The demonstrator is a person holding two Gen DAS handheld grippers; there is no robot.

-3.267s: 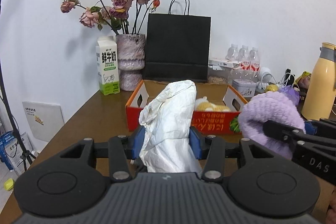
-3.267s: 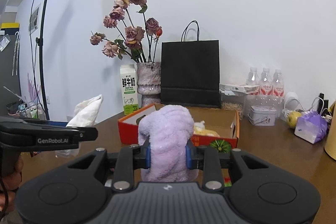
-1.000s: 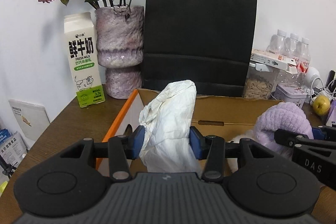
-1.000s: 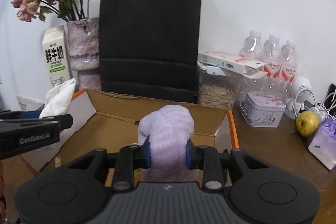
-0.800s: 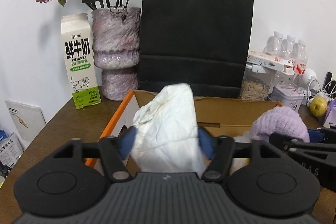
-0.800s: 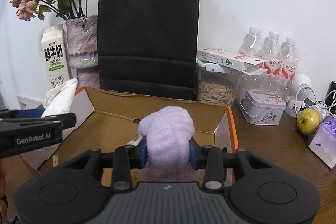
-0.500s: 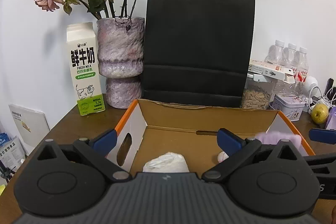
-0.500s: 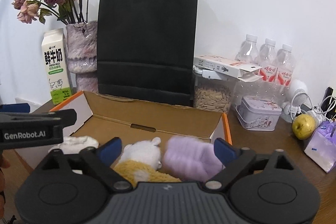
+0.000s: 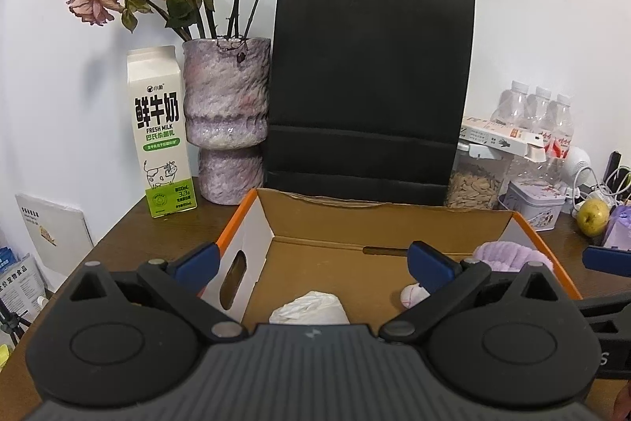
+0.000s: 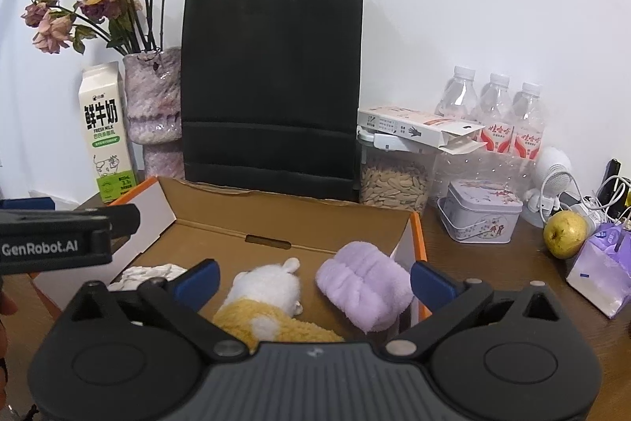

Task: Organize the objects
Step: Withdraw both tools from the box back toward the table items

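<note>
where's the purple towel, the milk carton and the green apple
purple towel (image 10: 364,287): right wrist view, middle of the fluffy roll.
milk carton (image 9: 159,129): left wrist view, front face under the black characters.
green apple (image 10: 564,233): right wrist view, centre of its skin.

Lived-in home tabletop, dried roses in vase, milk carton, water bottles

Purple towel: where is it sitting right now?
In the right wrist view, the purple towel lies inside the cardboard box at its right end, beside the plush toy.
</note>
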